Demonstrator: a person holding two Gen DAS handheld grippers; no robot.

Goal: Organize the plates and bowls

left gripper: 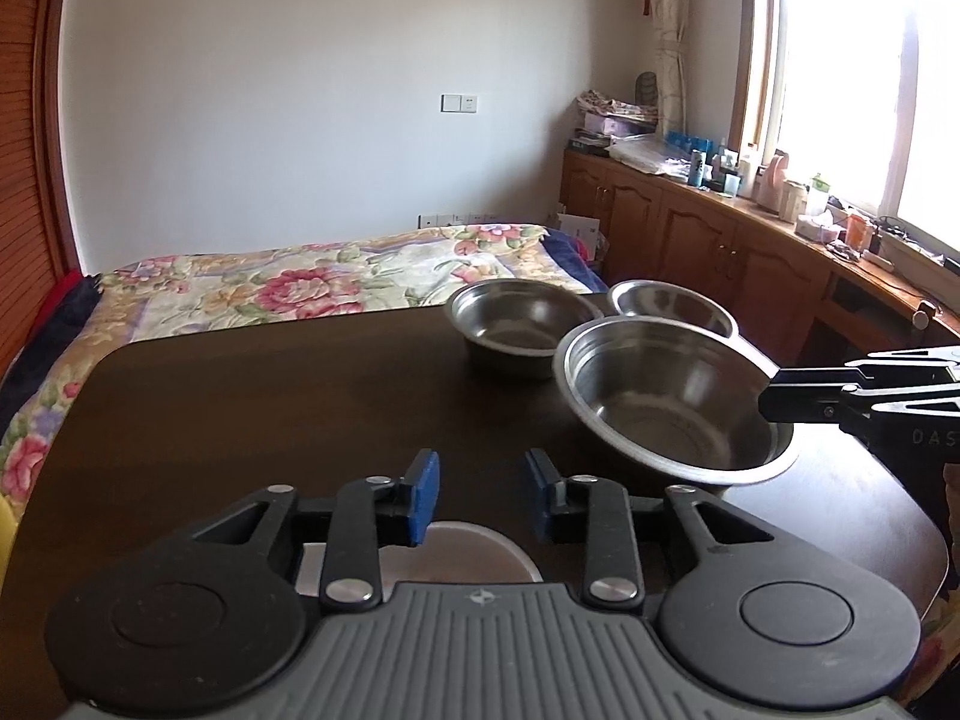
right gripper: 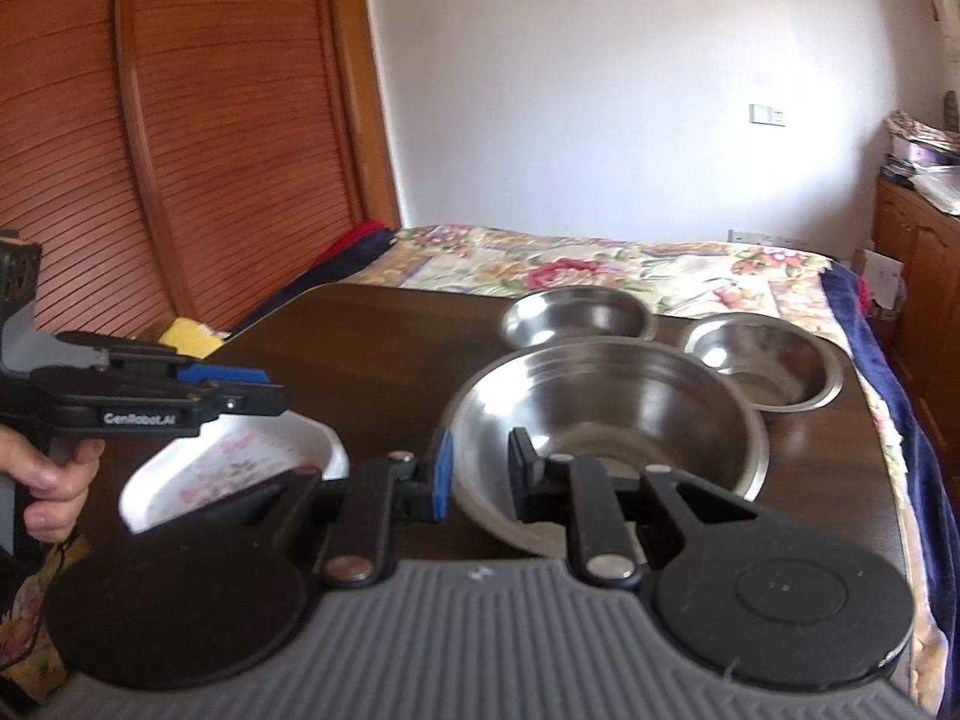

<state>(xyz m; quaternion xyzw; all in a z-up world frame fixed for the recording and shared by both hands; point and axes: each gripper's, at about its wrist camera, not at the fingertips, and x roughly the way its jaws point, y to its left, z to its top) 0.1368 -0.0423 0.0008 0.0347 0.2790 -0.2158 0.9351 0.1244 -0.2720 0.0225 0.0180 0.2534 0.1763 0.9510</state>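
My right gripper point(right gripper: 477, 480) is shut on the rim of a large steel bowl point(right gripper: 606, 420) and holds it tilted above the dark table point(right gripper: 372, 348); it also shows in the left wrist view point(left gripper: 660, 396), with the right gripper's fingers point(left gripper: 798, 399) on its right rim. Two smaller steel bowls stand behind it, one at the left point(right gripper: 576, 315) point(left gripper: 516, 324) and one at the right point(right gripper: 765, 360) point(left gripper: 672, 306). My left gripper point(left gripper: 480, 495) is open and empty above a white flowered plate point(right gripper: 240, 468) point(left gripper: 456, 558). It shows from the side in the right wrist view point(right gripper: 264, 390).
A bed with a flowered cover point(left gripper: 312, 276) lies beyond the table's far edge. Wooden cabinets point(left gripper: 690, 234) with clutter run under the window at the right. A slatted wooden wardrobe point(right gripper: 180, 120) stands at the left. A yellow item point(right gripper: 186, 336) lies by the table's left edge.
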